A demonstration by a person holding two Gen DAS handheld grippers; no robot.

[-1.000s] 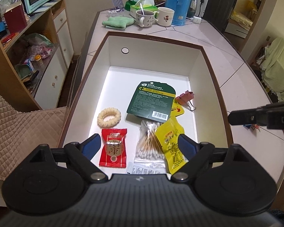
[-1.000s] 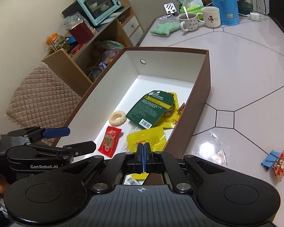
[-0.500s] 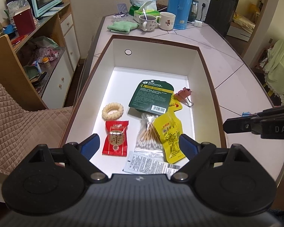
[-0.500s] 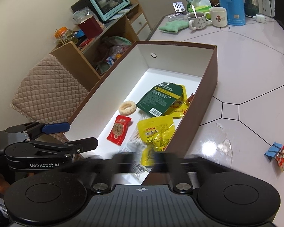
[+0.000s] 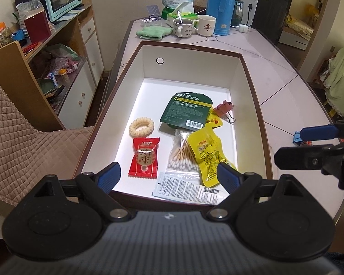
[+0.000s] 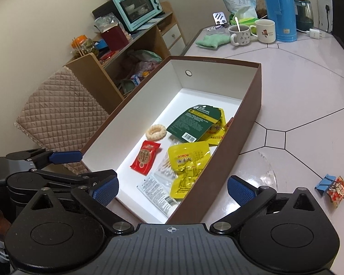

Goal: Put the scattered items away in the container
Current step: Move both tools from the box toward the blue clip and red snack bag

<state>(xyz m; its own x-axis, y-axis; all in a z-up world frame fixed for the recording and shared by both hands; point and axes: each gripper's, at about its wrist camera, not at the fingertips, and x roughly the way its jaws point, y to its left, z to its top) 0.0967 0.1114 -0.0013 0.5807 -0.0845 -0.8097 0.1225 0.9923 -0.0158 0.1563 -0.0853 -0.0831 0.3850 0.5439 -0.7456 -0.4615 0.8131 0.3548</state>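
Along the tabletop's (image 6: 309,96) left edge sits the brown box (image 6: 247,123), holding a green packet (image 5: 187,112), yellow pouches (image 5: 206,153) and cotton swabs (image 5: 183,154). Near the right edge, well clear of its wall, lie a blue clip (image 6: 325,183) and snack packet (image 6: 339,191), bare tile around them. Both the left hand-held gripper (image 5: 168,175) and right hand-held gripper (image 6: 173,189) stand wide, empty.

The box (image 6: 250,119) has bare floor at its far end; packets (image 6: 188,162) crowd the near half. The worktop (image 6: 309,96) right of the box lies open, apart from a blue clip (image 6: 325,183) and a snack packet (image 6: 339,191). Mugs (image 6: 240,35) and a flask (image 6: 281,6) block the far edge.
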